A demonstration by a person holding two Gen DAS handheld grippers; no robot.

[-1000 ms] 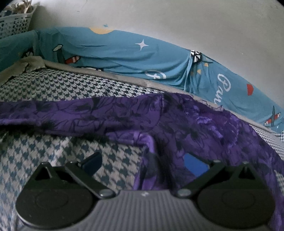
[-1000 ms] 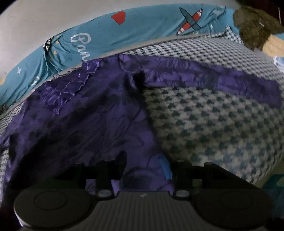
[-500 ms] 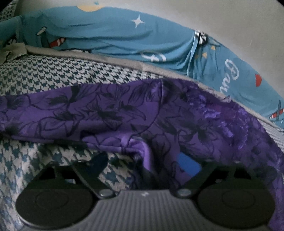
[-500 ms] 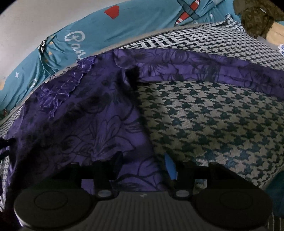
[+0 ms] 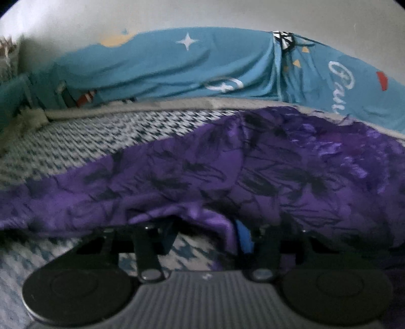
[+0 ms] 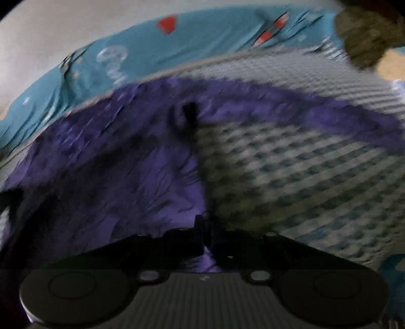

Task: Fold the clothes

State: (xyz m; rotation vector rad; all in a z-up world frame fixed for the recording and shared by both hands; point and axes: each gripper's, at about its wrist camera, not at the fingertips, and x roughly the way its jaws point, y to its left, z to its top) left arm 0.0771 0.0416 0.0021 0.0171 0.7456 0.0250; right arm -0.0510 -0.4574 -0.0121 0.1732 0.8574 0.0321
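Note:
A purple garment (image 5: 253, 172) with a dark flower print lies spread on a houndstooth bed cover (image 5: 88, 141). My left gripper (image 5: 205, 238) sits at the garment's near edge below the sleeve. Its jaws are closing with a fold of purple cloth between them, and a gap still shows beside the left finger. In the blurred right wrist view the same garment (image 6: 114, 164) fills the left half. My right gripper (image 6: 206, 225) is shut on its near edge, with purple cloth bunched behind the closed fingers.
A blue printed sheet (image 5: 177, 65) runs along the back of the bed against a pale wall (image 5: 202, 15). An olive cloth (image 6: 362, 38) lies at the far right corner. Bare houndstooth cover (image 6: 303, 164) stretches right of the garment.
The left gripper has pushed forward to the garment's edge and its jaws have narrowed around the cloth. The right gripper's jaws have closed on the garment's edge.

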